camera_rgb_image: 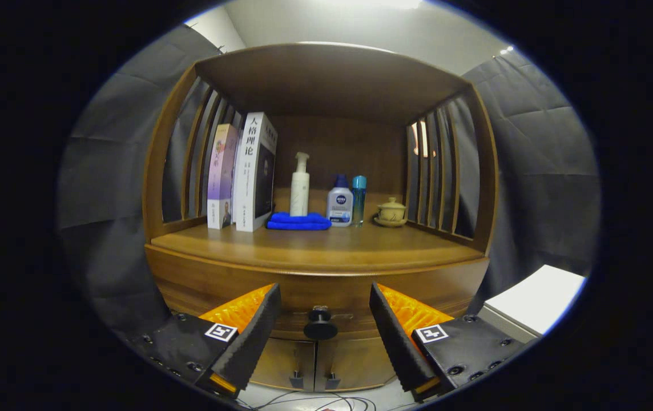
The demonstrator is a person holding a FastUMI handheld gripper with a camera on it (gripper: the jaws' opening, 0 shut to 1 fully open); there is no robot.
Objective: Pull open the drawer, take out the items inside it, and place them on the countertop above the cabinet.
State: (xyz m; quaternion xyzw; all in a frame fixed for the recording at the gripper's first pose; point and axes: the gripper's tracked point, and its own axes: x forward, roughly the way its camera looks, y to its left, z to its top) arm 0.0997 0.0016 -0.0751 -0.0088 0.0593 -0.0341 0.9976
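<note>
One view is on record, the gripper view. The hand-held gripper (324, 331) sits at lower centre of the frame with its fingers spread wide and nothing held between them. The drawer knob (320, 327) lies in the gap, roughly centred and clear of both fingers. It belongs to the drawer (326, 294), which appears fully closed under the table (321, 248); its contents are hidden. Two cabinet doors (315, 359) with small handles lie below it.

At mid-frame on the table stand two books (244, 174), a pump bottle (299, 185) on a folded blue cloth (298, 221), a squat bottle (339, 202), a slim blue bottle (359, 197) and a lidded cup (391, 213).

Judgement: the step in hand is taking hold of the knob. To do it well, keep the knob centred, advance until the fingers pass its head, close on the stem, and pull straight back, level, without twisting. The bare front strip of the table looks the best spot for the items.
</note>
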